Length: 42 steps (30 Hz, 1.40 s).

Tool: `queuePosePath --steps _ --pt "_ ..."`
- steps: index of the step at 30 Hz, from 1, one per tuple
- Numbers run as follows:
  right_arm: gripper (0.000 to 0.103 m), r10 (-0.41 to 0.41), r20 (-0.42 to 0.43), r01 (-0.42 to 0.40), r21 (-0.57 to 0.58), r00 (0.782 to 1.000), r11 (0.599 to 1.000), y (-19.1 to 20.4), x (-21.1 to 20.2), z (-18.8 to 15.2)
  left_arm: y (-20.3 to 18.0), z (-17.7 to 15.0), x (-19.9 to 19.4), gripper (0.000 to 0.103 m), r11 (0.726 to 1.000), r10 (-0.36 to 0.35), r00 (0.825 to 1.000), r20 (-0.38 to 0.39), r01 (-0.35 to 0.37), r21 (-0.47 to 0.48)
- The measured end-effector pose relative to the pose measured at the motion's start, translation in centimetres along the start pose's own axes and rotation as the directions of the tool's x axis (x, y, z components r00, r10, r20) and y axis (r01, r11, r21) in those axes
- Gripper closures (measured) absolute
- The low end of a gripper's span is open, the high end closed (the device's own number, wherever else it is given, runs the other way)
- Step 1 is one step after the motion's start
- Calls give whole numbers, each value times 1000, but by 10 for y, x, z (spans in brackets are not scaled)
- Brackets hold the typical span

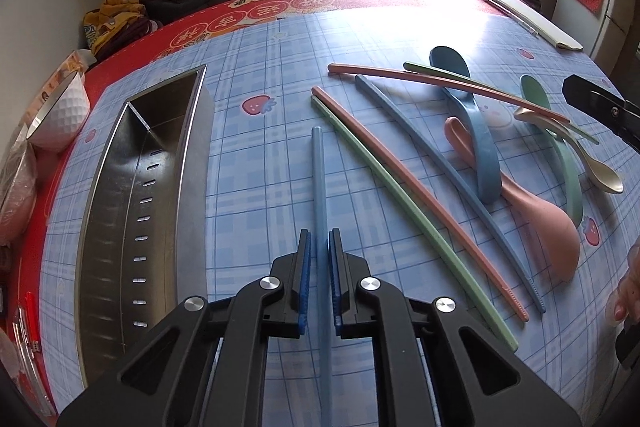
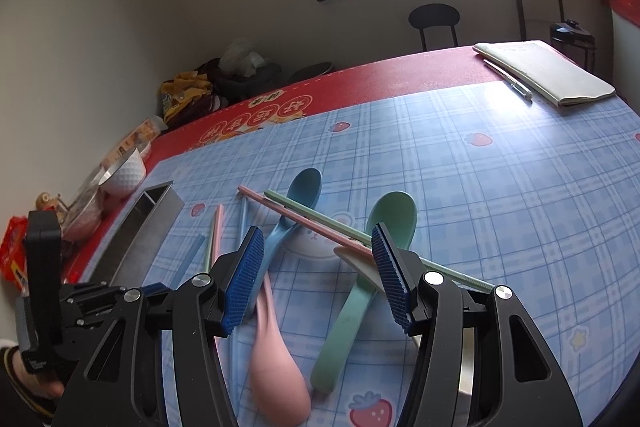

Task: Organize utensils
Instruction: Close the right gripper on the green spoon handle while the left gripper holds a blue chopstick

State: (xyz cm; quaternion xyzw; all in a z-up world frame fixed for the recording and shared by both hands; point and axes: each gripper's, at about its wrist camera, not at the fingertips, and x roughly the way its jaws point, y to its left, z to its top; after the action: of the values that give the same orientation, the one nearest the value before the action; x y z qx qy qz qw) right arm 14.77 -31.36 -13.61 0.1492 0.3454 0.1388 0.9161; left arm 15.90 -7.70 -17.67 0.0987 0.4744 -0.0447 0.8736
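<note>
Left gripper (image 1: pixel 320 251): jaws closed on the blue chopstick (image 1: pixel 319 179), pads pressing its sides low on the shaft; the stick runs straight ahead between them.
Blue chopstick: whether it is lifted or resting on the cloth I cannot tell (tip looks close to the surface).
Holder (image 1: pixel 132 211): steel, slotted, just left of the gripped stick; both compartments that show look empty (near end hidden by the gripper body).
Right gripper (image 2: pixel 318 267): jaws apart, nothing between the pads; hovers over the spoon pile.
Loose chopsticks: green chopstick (image 1: pixel 404 203), pink chopstick (image 1: pixel 416 199) and a second blue chopstick (image 1: pixel 444 187) lie side by side to the right; another pink and green pair rests across the spoons.
Spoons: blue spoon (image 1: pixel 476 131), pink spoon (image 1: pixel 536 219), green spoon (image 2: pixel 360 291), cream spoon (image 1: pixel 576 151), overlapping in a heap.
Progress: judged barely begun; first item in hand, nothing stored yet.
Left to do: this stick into the holder, then five chopsticks and four spoons.
</note>
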Motion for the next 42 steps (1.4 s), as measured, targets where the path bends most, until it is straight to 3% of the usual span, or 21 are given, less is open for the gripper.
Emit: queuePosePath --steps 8,13,23,30,38,42 --pt "48 1 -13 -1 2 1000 1000 1 4 -1 7 -7 -2 96 995 -26 999 46 31 -90" --pt "48 7 -37 -6 4 999 1000 2 11 -4 0 -10 -3 97 994 21 997 74 -13 -104" --pt "48 21 -55 -18 61 998 998 -8 14 -7 16 -12 -2 97 983 -71 993 98 87 -162" --pt "49 26 -46 -20 131 999 991 -24 -10 -15 22 -12 -1 97 975 -108 989 105 126 -185" --pt "49 65 -116 -42 183 991 982 -30 -14 -31 28 -14 -1 97 964 -147 982 114 169 -207" --pt "55 108 -178 -76 177 978 981 -25 -2 -31 30 -14 -1 97 962 -153 981 116 175 -210"
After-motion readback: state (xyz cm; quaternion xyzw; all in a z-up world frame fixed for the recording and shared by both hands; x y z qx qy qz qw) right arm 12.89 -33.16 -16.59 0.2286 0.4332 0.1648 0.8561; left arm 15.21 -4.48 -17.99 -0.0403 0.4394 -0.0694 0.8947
